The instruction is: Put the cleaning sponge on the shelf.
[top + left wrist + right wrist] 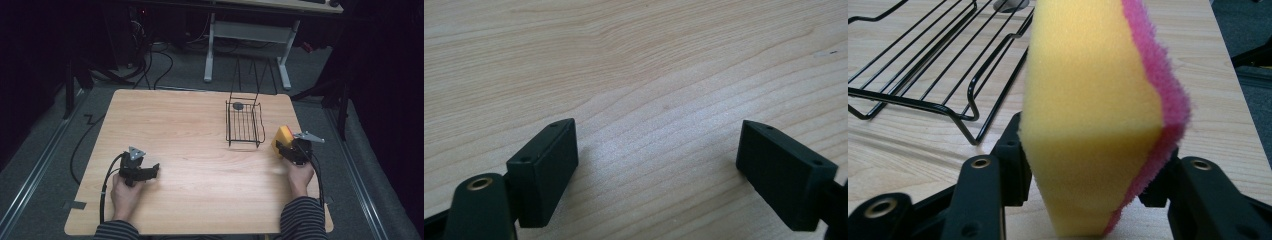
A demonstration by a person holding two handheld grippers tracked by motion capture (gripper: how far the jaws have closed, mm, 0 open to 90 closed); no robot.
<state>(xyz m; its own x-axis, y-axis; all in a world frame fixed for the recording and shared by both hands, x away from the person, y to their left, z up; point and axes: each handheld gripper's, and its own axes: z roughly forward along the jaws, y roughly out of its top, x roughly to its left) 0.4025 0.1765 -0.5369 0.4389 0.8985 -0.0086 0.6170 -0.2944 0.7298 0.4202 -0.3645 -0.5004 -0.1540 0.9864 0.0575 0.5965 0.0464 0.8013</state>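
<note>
Right gripper: we log its jaws pinching a sponge, seemingly lifted, beside the wire rack; left gripper: wide, nothing held.

left hand-held gripper: jaws spread wide | right hand-held gripper: jaws clamped

yellow sponge with a fuzzy pink side, black wire rack, light woodgrain table, striped sleeves

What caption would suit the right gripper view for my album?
Right tongs squeezing a yellow sponge with a pink scouring side, a black wire rack waiting on the wooden table beside it.
</note>
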